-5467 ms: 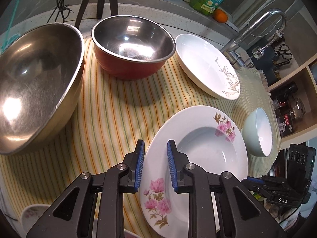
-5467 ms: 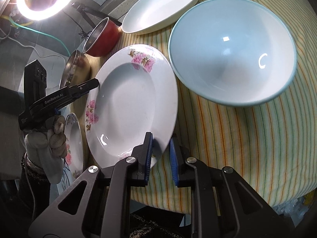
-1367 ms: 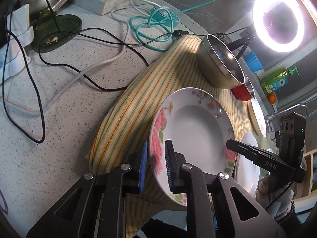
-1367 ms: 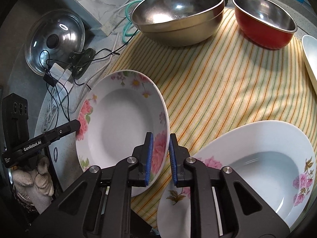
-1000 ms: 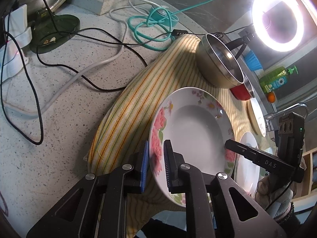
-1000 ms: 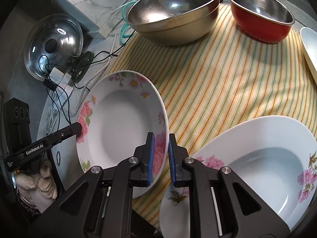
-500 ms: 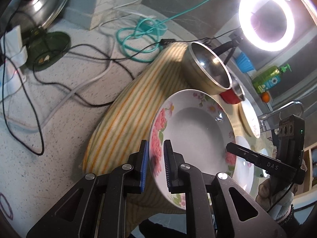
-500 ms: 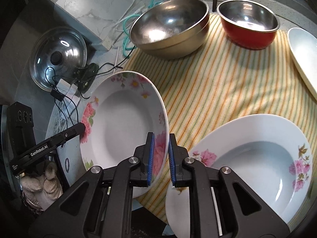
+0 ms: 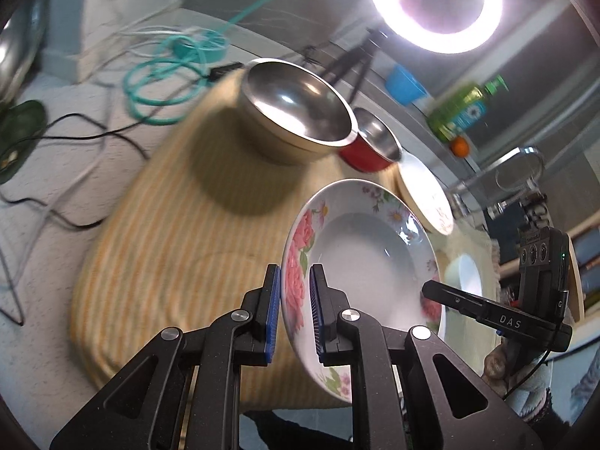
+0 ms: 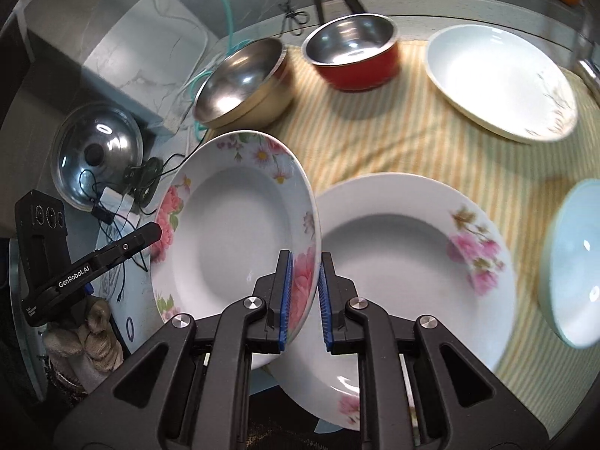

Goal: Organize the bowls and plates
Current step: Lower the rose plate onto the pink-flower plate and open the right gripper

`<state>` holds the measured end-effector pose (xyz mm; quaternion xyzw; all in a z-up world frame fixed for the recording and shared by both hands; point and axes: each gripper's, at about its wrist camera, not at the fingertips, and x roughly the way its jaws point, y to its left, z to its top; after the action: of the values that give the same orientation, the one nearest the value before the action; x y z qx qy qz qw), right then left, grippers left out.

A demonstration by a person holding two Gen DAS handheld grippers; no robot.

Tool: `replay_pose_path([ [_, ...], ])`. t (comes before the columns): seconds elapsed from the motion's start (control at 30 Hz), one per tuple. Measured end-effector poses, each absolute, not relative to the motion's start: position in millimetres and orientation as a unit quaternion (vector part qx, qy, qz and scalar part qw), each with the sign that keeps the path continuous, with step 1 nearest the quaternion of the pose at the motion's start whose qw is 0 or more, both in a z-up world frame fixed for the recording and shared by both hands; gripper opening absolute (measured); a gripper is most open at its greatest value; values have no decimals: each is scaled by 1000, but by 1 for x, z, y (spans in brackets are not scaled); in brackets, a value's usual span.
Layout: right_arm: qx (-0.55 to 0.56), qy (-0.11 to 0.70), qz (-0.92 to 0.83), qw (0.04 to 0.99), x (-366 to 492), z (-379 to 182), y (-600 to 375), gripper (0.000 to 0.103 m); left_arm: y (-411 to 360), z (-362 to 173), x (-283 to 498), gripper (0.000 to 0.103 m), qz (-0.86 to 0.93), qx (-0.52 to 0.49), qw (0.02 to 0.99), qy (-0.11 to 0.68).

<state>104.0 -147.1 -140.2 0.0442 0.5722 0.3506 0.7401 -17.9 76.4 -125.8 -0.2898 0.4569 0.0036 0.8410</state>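
Note:
A deep white plate with pink roses (image 9: 363,262) (image 10: 232,225) hangs tilted in the air above the striped cloth (image 9: 168,243). My left gripper (image 9: 294,311) is shut on its left rim and my right gripper (image 10: 303,296) is shut on the opposite rim. A second pink-flowered plate (image 10: 405,262) lies on the cloth just right of and below the held one. Farther back stand a steel bowl (image 10: 240,82), a red bowl (image 10: 356,52) and a white plate with a brown twig pattern (image 10: 498,82). A pale blue bowl (image 10: 573,266) sits at the cloth's right edge.
Loose cables (image 9: 168,75) and a glass pot lid (image 10: 97,153) lie on the speckled counter left of the cloth. A lit ring light (image 9: 435,3) on a tripod, a blue cup (image 9: 405,82), a green soap bottle (image 9: 461,112) and a faucet (image 9: 517,165) line the back.
Both grippers have risen and moved right with the rose plate between them. Its right rim now overlaps the second flowered plate in the right wrist view.

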Motion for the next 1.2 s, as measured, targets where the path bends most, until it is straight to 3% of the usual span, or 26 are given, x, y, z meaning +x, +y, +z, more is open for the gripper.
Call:
replay_pose_path([
  [0.53, 82, 591, 267, 757, 96, -162, -229, 14, 7, -144, 11, 13, -71, -249, 825, 503],
  [1.2, 68, 601, 242, 759, 94, -176, -245, 14, -16, -159, 21, 13, -79, -227, 813, 531],
])
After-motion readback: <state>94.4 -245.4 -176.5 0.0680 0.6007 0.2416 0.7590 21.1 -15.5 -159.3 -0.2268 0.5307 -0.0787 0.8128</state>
